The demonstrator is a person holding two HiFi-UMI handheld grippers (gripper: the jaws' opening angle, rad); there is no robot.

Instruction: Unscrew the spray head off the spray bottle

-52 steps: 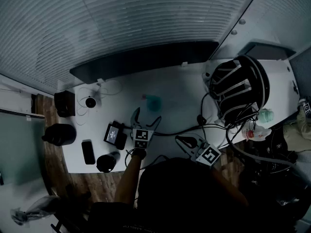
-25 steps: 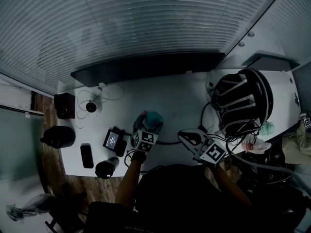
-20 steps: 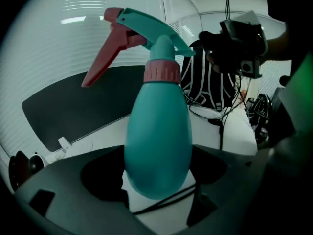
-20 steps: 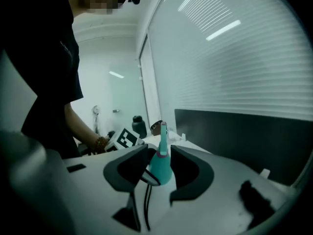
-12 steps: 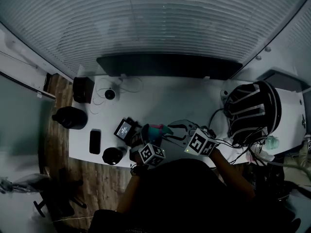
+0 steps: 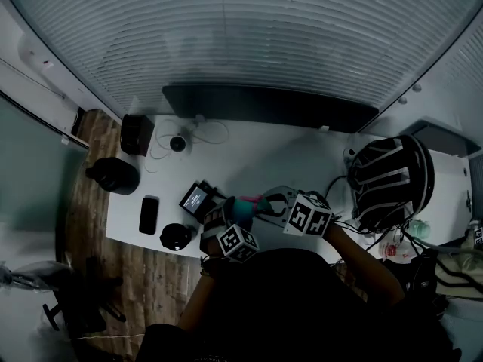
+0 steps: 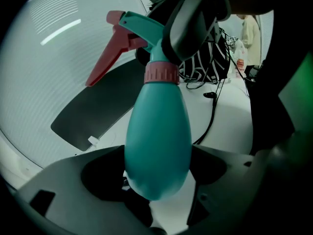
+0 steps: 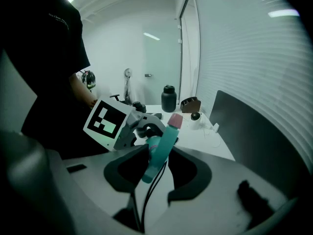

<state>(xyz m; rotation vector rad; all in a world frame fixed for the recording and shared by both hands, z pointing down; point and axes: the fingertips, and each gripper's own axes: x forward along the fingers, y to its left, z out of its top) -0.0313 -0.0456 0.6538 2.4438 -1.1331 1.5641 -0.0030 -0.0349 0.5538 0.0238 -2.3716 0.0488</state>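
A teal spray bottle [image 6: 240,208] with a pink collar [image 7: 161,73] and pink trigger [image 7: 110,48] is held above the white table's [image 6: 287,157] near edge. My left gripper [image 6: 223,211] is shut on its round body [image 7: 159,131], one jaw against each side. My right gripper [image 6: 272,202] reaches in from the right. Its jaws are closing on the teal spray head [image 8: 159,151], which lies between them and meets both pads. In the left gripper view the right gripper [image 7: 193,23] wraps the back of the head.
A striped helmet [image 6: 389,176] and cables [image 6: 347,217] fill the table's right end. A long dark mat [image 6: 268,105] lies at the back. At the left lie a phone [image 6: 149,216], a small screen device [image 6: 196,198], a black cup [image 6: 175,236] and a black jar [image 6: 113,176].
The left gripper took the bottle off the table and brought it toward the near edge. The right gripper moved left to the spray head and its jaws came apart around it.
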